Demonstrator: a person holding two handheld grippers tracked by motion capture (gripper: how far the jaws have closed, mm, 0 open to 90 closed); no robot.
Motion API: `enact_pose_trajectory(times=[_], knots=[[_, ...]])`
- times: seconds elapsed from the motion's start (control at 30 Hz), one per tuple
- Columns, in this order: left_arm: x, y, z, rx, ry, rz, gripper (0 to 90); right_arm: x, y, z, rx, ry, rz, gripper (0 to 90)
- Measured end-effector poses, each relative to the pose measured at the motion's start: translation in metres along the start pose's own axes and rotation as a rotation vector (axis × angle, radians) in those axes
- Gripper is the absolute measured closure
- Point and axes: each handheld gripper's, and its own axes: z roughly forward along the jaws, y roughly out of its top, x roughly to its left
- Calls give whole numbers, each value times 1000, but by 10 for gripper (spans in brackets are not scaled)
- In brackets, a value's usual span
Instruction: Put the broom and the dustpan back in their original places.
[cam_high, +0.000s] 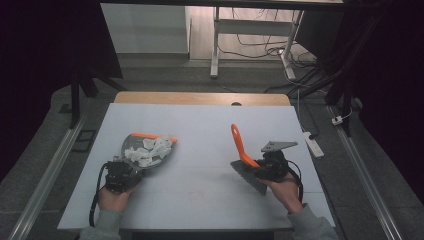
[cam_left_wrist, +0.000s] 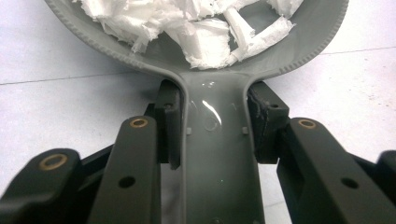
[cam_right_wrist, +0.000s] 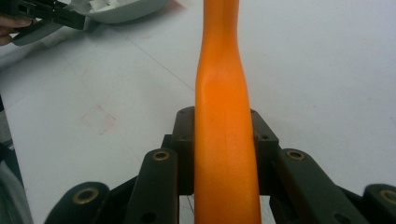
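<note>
Jaws of left gripper (cam_left_wrist: 212, 135) clamp dustpan (cam_left_wrist: 219, 84) holding paper scraps (cam_left_wrist: 205, 32); right gripper (cam_right_wrist: 224, 149) clamps what seems a brush (cam_right_wrist: 226, 140).

White table top (cam_high: 200, 125), wooden strip along its far edge. Grey dustpan (cam_high: 131, 147) with white paper scraps (cam_high: 150, 150) sits just ahead of left gripper (cam_high: 120, 172).
</note>
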Motion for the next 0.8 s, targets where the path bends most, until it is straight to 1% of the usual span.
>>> enact_pose_trajectory(times=[0.1,0.17,0.3,0.37,0.43,0.5,0.67,0.7,0.8], knots=[[0,0,3,3,5,-4,614,-2,-1,0,13,6,13,703],[0,1,4,7,5,4,613,-2,-2,0,25,11,18,703],[0,1,6,7,13,-3,612,-4,-4,3,59,24,29,703],[0,1,6,1,18,1,612,-5,-5,4,77,26,36,703],[0,1,7,4,16,8,611,-7,-6,5,88,25,39,703],[-1,1,8,5,20,13,610,-8,-7,6,97,25,53,703],[-1,1,7,-6,16,10,604,-17,-11,11,118,19,77,703],[-1,1,7,-10,16,10,594,-18,-12,13,122,15,81,703],[0,1,7,-12,14,6,496,-24,-15,16,134,6,93,703]])
